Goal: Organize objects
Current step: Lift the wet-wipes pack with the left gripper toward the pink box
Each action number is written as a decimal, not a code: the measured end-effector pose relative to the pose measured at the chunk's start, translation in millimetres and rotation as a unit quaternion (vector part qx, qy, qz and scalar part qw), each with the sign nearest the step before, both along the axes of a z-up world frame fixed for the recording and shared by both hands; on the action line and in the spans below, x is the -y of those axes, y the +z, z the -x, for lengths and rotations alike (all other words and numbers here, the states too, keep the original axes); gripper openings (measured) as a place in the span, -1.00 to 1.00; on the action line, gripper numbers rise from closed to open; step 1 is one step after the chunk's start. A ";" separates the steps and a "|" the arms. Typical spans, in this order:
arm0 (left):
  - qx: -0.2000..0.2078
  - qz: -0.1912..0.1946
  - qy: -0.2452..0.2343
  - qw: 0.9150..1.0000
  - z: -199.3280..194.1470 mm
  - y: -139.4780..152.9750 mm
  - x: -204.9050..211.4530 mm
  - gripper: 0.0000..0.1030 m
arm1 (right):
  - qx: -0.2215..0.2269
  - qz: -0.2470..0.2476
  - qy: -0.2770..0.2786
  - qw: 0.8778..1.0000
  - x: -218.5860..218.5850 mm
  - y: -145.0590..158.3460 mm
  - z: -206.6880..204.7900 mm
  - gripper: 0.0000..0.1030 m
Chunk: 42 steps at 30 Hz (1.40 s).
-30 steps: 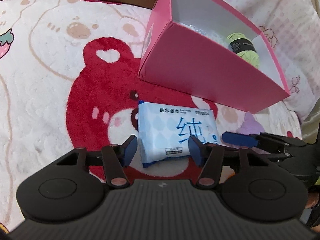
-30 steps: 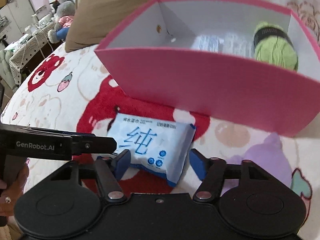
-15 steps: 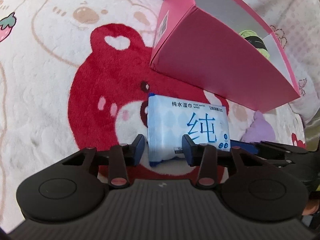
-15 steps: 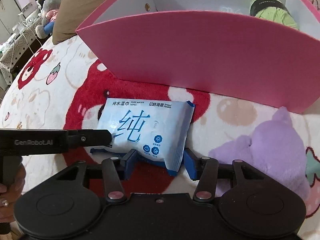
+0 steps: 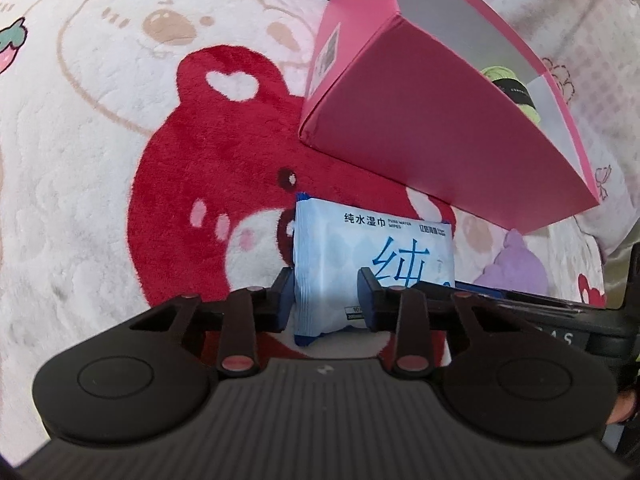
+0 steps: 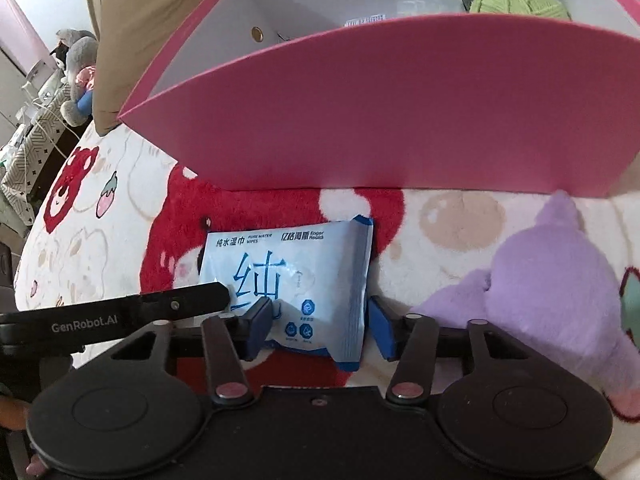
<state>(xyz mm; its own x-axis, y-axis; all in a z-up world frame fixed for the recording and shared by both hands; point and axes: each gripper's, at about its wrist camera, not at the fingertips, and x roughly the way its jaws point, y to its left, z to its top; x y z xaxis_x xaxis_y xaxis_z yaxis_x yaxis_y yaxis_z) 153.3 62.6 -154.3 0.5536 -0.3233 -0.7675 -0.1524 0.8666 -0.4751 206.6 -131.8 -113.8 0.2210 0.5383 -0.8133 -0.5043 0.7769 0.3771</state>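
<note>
Your left gripper (image 5: pixel 326 300) has just been closing and now pinches the near left end of the wipes pack (image 5: pixel 372 264). Your right gripper (image 6: pixel 320 322), barely narrowing, brackets its right end, contact unclear. The pack lies just before the pink box (image 6: pixel 380 120): soft, light, slick film, so grip its padded body.

Both views are lit softly and evenly by diffuse indoor light; daylight enters at the far left of the right wrist view. Strong fisheye bending is seen at the edges, where the box (image 6: pixel 384 112) rim is curved and the corners are vignetted black. A faint sheen is carried by the wipes pack (image 6: pixel 304 280). Focus is sharp at centre, softened slightly toward the margins
</note>
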 end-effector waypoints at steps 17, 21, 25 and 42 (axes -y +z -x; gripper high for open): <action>0.022 -0.022 -0.004 1.000 6.6 4.0 15.6 -0.42 | 0.102 0.049 0.051 0.992 -13.3 6.8 23.5 -0.16; 0.027 -0.040 -0.015 0.999 11.3 9.1 22.2 -0.43 | 0.100 0.043 0.054 0.993 -9.5 9.6 26.0 -0.21; 0.005 -0.034 -0.020 0.999 16.8 17.2 24.9 -0.44 | 0.102 0.047 0.062 0.992 -7.5 12.3 32.1 -0.23; -0.029 -0.057 -0.064 0.996 42.7 59.4 36.7 -0.39 | 0.131 0.048 0.110 0.984 9.8 46.2 73.9 -0.21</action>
<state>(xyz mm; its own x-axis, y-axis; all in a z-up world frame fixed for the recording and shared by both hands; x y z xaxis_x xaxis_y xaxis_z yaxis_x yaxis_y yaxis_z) 110.6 25.9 -94.9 0.4662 -0.2982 -0.8329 -0.0613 0.9283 -0.3667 132.7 -141.6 -67.7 0.3166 0.5204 -0.7931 -0.7338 0.6642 0.1429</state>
